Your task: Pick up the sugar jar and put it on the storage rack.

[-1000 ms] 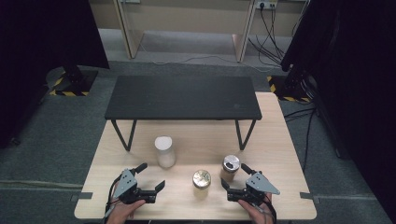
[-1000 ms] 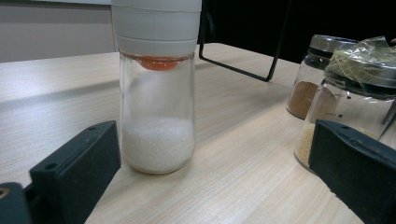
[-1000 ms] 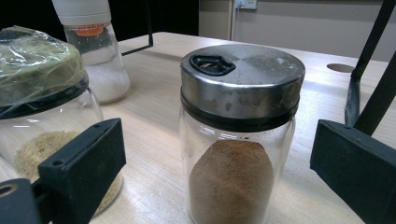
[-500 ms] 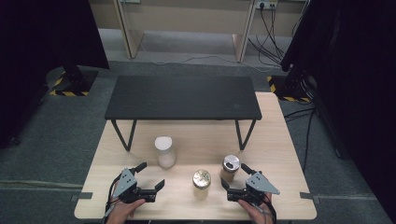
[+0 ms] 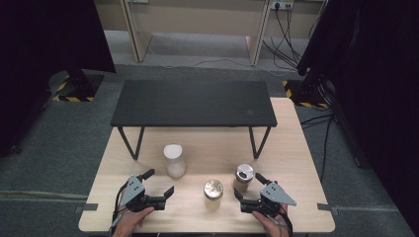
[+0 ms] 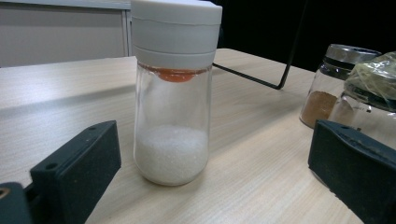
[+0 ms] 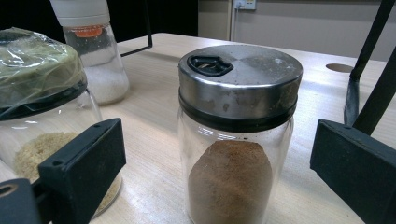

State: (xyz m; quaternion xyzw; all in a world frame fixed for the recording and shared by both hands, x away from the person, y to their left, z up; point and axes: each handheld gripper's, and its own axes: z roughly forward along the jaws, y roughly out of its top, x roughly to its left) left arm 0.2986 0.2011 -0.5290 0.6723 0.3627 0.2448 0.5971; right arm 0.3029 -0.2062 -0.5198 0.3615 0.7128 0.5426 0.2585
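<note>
From above, both grippers are resting wide open on the counter point(image 5: 296, 148). The left gripper point(image 5: 160, 183) is facing the white-capped jar point(image 6: 172, 93), holding nothing; the right gripper point(image 5: 247, 190) is framing the steel-lidded spice jar point(image 7: 236, 135), also empty.

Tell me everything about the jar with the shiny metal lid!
The jar with the metal lid is clear glass, standing upright on the wooden table. Its scuffed silvery lid has one small pour hole near the edge. Brown powder fills its lower part. The right gripper sits open just before it, not touching it.
</note>
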